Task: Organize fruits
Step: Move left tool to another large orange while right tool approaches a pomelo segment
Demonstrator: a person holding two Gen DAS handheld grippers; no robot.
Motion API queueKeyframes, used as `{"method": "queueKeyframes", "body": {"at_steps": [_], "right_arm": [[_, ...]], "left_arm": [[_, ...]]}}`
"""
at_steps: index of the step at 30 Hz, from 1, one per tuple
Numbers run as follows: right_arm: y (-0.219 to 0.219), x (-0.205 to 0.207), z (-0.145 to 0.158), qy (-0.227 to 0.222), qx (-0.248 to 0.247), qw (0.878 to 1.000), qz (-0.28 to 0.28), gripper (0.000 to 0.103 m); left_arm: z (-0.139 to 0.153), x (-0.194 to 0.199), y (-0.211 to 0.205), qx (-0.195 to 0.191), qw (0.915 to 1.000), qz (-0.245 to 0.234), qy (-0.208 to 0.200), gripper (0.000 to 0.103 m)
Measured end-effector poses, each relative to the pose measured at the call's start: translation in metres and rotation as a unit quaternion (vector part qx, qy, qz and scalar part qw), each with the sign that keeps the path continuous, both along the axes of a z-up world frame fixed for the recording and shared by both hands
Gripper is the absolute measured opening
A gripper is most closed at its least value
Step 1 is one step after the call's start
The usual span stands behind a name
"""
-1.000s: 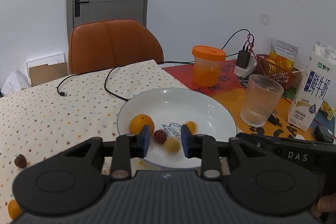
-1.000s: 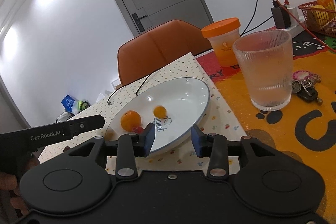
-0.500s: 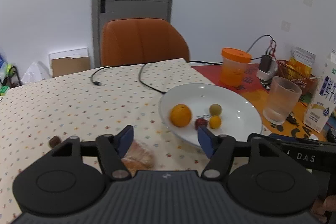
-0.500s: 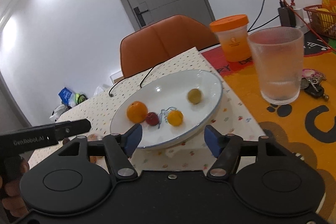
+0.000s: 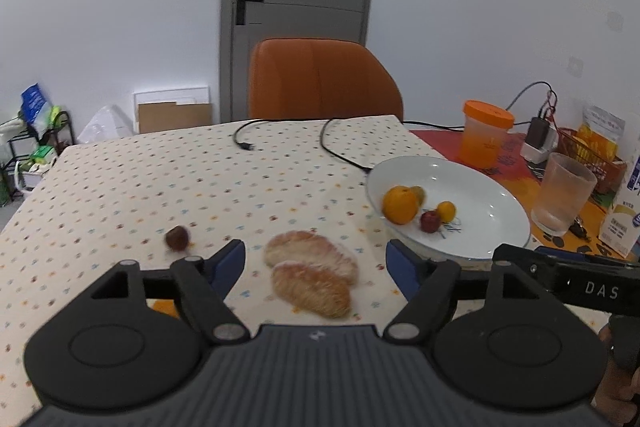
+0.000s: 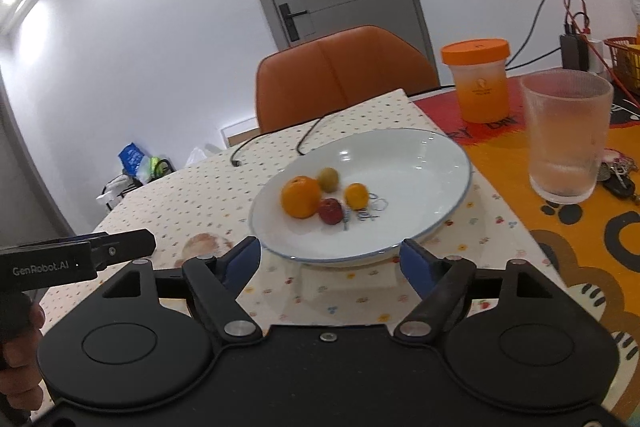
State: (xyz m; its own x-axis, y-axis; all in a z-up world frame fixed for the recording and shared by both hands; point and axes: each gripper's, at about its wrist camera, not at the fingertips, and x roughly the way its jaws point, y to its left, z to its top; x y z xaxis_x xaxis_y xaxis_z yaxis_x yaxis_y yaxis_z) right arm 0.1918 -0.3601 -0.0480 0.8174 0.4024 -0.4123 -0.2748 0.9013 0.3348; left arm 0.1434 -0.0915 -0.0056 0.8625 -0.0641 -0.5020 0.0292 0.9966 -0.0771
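Holding four fruits [image 6: 301, 197], the plate [image 6: 432, 163] faces both grippers [image 5: 316, 263] [image 6: 330, 259], jaws wide, empty.

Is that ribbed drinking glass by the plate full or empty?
Nearly empty. The ribbed clear glass stands upright beside the white plate, with perhaps a shallow layer at its bottom; I cannot tell for certain.

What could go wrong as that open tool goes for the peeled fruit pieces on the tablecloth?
The two peeled segments lie touching, so the open left tool might catch both or push one aside, and they look soft enough to squash. The small dark fruit nearby could roll if nudged. Round fruits already sit near the plate edge closest to the segments, so a clumsy drop might knock them.
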Motion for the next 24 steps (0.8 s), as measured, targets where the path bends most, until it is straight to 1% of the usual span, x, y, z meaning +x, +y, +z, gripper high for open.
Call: {"method": "queueKeyframes", "body": {"at_steps": [15, 24], "right_arm": [[0.038, -0.022, 0.007, -0.01, -0.018, 0.999, 0.045, 0.076], [0.06, -0.035, 0.008, -0.011, -0.036, 0.997, 0.074, 0.076]], "left_arm": [[-0.003, -0.042, 0.041, -0.02, 0.9982, 0.057, 0.0, 0.076], [-0.014, -0.054, 0.058, -0.036, 0.9962, 0.078, 0.01, 0.076]]}}
